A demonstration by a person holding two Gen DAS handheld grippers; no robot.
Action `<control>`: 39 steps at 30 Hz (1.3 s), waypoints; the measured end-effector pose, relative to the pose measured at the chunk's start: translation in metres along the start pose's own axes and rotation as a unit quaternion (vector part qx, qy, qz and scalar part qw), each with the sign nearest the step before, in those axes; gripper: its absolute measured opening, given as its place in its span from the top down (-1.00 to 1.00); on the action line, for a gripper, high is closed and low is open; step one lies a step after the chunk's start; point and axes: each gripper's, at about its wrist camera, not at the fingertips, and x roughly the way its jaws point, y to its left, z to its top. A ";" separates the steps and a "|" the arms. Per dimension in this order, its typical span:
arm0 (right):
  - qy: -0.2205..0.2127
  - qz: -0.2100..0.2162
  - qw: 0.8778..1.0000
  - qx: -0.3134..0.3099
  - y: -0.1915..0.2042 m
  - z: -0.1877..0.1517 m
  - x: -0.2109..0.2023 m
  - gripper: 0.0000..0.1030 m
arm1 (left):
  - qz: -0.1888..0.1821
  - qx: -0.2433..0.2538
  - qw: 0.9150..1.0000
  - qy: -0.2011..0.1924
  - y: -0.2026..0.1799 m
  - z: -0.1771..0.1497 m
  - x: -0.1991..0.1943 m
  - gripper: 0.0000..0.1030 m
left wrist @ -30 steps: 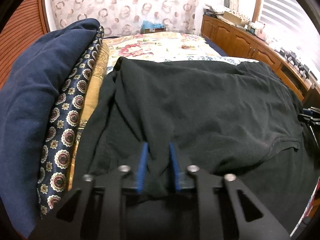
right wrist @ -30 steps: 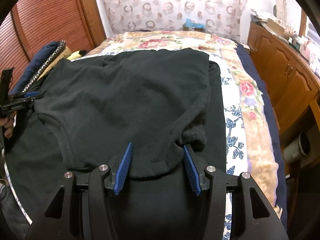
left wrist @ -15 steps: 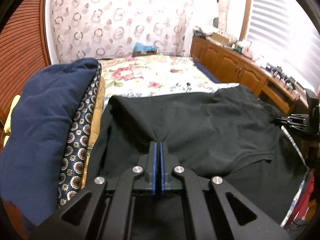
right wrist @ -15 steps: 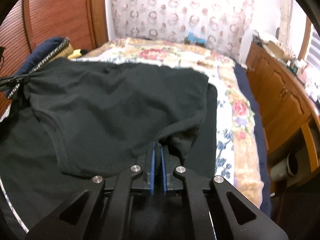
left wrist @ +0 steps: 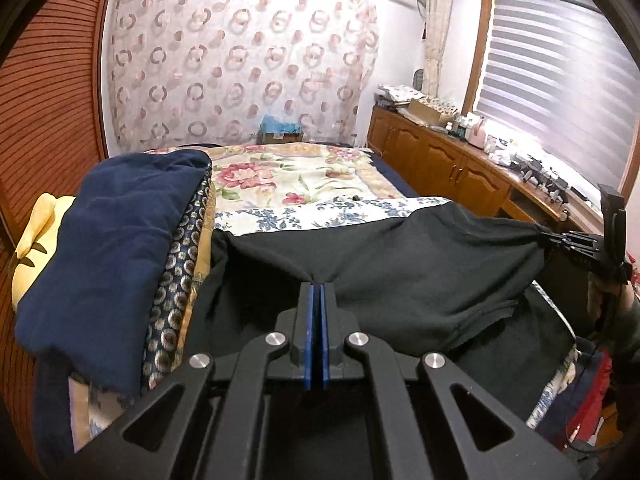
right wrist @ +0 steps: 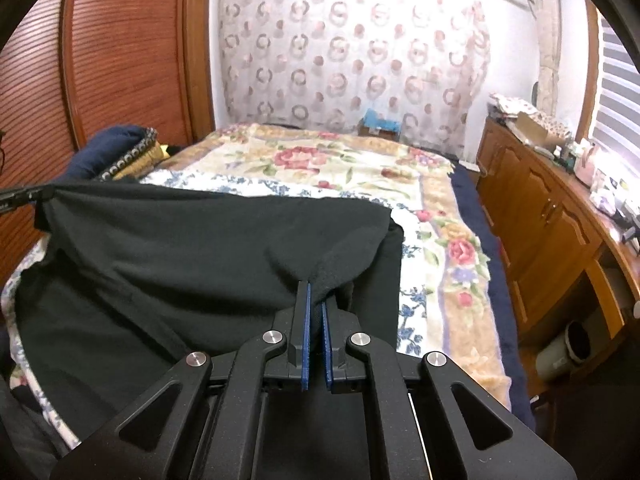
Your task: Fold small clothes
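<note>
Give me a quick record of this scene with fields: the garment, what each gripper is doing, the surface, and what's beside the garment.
garment: black garment, near edge lifted and stretched between the two grippers
left gripper: shut on the black garment
right gripper: shut on the black garment
surface: bed with floral blanket
beside garment: pile of folded bedding, navy on top, on the left
far side: wooden cabinets under the window

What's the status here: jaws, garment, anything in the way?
Left gripper and right gripper: jaws shut on the black garment, one edge each. Garment lifted, stretched between them over the bed. Folded pile beside it, not in the way.
</note>
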 end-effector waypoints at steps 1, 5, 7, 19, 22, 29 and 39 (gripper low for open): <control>-0.004 0.000 1.000 0.001 0.001 -0.001 -0.007 0.96 | 0.000 0.001 1.000 -0.002 -0.003 -0.003 -0.005 1.00; -0.019 -0.003 1.000 0.001 0.007 -0.007 -0.037 0.96 | -0.001 -0.001 1.000 -0.007 -0.009 -0.019 -0.027 1.00; -0.026 -0.007 1.000 -0.003 0.009 -0.011 -0.053 0.96 | 0.000 -0.004 1.000 -0.009 -0.011 -0.029 -0.040 1.00; 0.030 0.009 0.999 0.022 0.016 -0.079 -0.067 0.95 | 0.018 -0.010 0.997 0.069 -0.015 -0.097 -0.031 0.96; 0.050 0.008 0.998 0.032 0.015 -0.092 -0.054 0.95 | 0.020 -0.013 0.996 0.082 -0.012 -0.102 -0.023 0.92; 0.051 -0.006 0.998 0.023 0.021 -0.094 -0.057 0.76 | 0.031 -0.017 0.997 0.074 -0.006 -0.103 -0.034 0.51; 0.007 -0.020 1.000 0.019 0.029 -0.076 -0.073 0.14 | 0.064 -0.031 0.994 0.086 0.031 -0.109 -0.030 -0.15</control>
